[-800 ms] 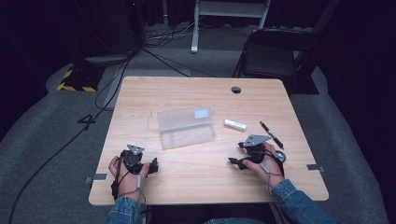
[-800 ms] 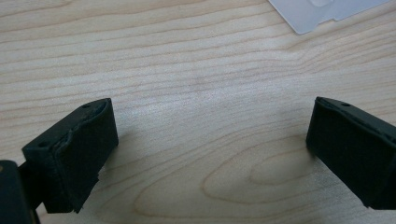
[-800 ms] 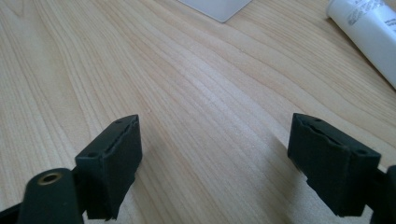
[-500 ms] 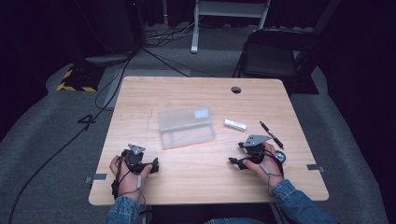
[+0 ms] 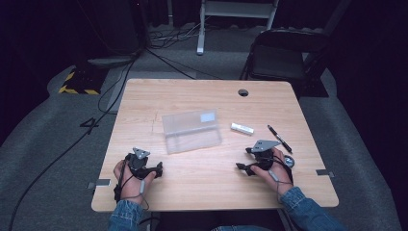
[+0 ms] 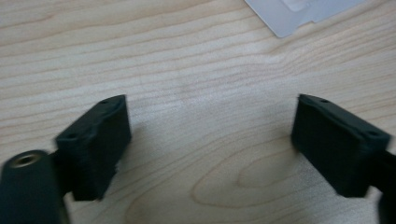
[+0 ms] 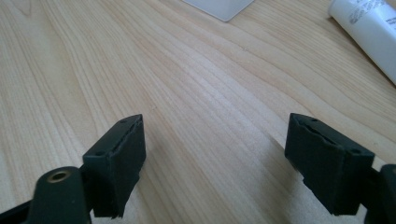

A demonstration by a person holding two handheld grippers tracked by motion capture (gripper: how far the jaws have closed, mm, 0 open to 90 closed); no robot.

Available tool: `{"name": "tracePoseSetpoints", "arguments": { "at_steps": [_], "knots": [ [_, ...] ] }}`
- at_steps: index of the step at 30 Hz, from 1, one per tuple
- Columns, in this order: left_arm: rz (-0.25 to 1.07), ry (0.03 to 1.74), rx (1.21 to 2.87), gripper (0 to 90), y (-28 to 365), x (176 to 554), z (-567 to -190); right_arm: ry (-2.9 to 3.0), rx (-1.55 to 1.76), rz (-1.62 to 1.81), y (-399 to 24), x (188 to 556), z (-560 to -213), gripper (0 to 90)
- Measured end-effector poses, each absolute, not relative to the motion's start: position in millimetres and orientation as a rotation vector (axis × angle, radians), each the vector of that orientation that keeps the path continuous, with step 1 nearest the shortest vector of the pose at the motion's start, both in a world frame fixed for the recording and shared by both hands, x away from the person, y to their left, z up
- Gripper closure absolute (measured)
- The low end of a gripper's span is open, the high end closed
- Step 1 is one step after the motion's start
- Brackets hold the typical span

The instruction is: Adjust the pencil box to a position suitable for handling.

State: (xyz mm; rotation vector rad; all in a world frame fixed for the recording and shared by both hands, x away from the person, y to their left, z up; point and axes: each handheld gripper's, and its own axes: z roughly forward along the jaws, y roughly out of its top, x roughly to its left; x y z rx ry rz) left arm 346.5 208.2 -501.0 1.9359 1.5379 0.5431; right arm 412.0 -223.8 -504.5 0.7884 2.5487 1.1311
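A clear plastic case (image 5: 192, 130) lies flat at the middle of the wooden table (image 5: 202, 96). To its right lie a white tube (image 5: 242, 128) and a black pen (image 5: 280, 138). My left gripper (image 5: 144, 162) rests low on the table near the front left, open, with only bare wood between its jaws (image 6: 210, 149); a corner of the case (image 6: 299, 11) shows ahead of it. My right gripper (image 5: 244, 159) sits near the front right, open and holding nothing (image 7: 215, 158), with the white tube (image 7: 369, 28) ahead to its right and the case corner (image 7: 219, 7) ahead.
A small round grey object (image 5: 288, 161) lies beside the right hand. A cable hole (image 5: 243, 92) sits near the table's far edge. A dark chair (image 5: 284, 57) stands behind the table, and cables run across the floor at the left.
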Motion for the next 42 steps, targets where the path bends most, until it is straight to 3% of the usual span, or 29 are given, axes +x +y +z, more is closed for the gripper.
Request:
{"name": "tracePoseSetpoints", "arguments": {
  "at_steps": [25,42],
  "knots": [
    [0.515,1.406,1.865,25.5,192,371,-453,2.566,0.746,1.142,-228,394,-505,21.7],
    [0.44,1.369,1.93,41.5,175,413,-477,2.574,0.729,1.145,-228,394,-505,21.7]
  ]
}}
